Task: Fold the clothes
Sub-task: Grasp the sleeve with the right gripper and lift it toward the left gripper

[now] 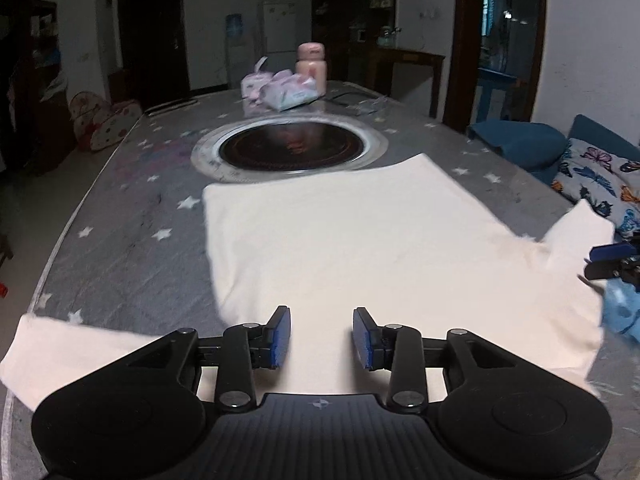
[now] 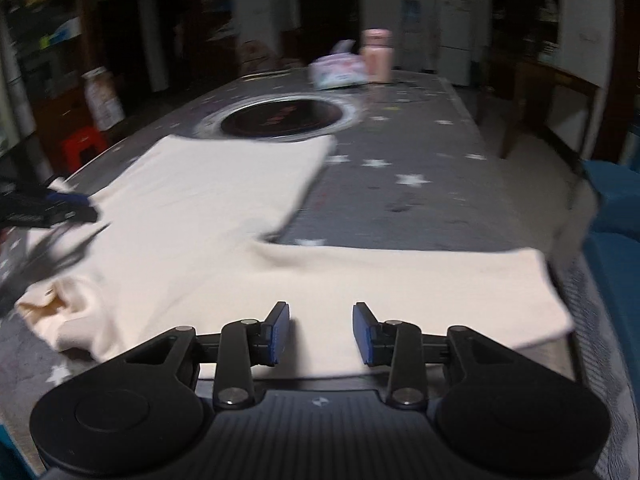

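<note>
We see cream shirt (image 1: pixel 340 240) spread flat over near half of table (image 1: pixel 120 248); low, no bar to passing above. Bare starred cloth left and right. Beyond shirt's far edge, round black hob (image 1: pixel 290 146), flush. Far end: tissue packs (image 1: pixel 280 88), pink bottle (image 1: pixel 311 65) upright, only tall things.

From my remote seat I saw a grey table (image 1: pixel 120 248) with white stars. Sunk into its top toward twelve o'clock was a round dark cooktop (image 1: pixel 290 146) with a metal ring. Beyond it, farther toward twelve, stood a pink bottle (image 1: pixel 311 66), and just beside it at its nine o'clock lay tissue packs (image 1: pixel 280 90). At three o'clock, off the table's edge, I made out a butterfly-print pillow (image 1: pixel 600 184) against blue cushions (image 1: pixel 520 142). A white fridge (image 1: pixel 280 26) stood at the far wall.
</note>
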Tool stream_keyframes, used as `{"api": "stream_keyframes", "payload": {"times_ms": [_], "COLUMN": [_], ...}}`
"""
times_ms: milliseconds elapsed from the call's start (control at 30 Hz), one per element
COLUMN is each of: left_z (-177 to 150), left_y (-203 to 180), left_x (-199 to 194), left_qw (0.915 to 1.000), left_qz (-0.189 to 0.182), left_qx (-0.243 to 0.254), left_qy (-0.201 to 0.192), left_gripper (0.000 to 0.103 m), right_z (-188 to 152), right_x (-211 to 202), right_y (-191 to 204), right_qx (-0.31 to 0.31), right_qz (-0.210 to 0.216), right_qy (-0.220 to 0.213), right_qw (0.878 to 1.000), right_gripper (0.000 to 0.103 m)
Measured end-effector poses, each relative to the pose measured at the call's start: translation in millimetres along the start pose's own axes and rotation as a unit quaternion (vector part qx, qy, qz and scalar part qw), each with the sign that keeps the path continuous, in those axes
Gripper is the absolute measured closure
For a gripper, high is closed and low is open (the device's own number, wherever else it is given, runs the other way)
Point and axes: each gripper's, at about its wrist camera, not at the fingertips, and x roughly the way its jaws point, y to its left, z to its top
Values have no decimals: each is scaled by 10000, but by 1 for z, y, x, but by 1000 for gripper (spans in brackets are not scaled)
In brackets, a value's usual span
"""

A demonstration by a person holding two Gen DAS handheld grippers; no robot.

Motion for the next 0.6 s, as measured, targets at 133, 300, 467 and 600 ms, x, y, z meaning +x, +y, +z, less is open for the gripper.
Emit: {"api": "stream_keyframes", "payload": {"times_ms": [133,300,467,600], "left_z": [4,5,4,2], "left_y": [-22,-49,-65,-75], "left_x": [-4,-4,-1,0], "left_qw": [9994,9975,9960,9951], "left_qz": [-293,-589,-715,-755], "left_qx": [159,393,536,637], "left_qy": [-92,-72,-12,13], "left_gripper": [61,59,56,54], "right_z": [-8,-14,-18,-23], "right_x": [-3,-13,-10,-5], "right_y": [-32,-70,-111,-131], "right_qx": [416,937,1666,2181], "right_qz": [-520,-1010,-1275,-1084], "right_qy": [27,-108,-141,-258], "right_qw": [9978,9904,9776,9695], "right_gripper": [68,68,68,68]}}
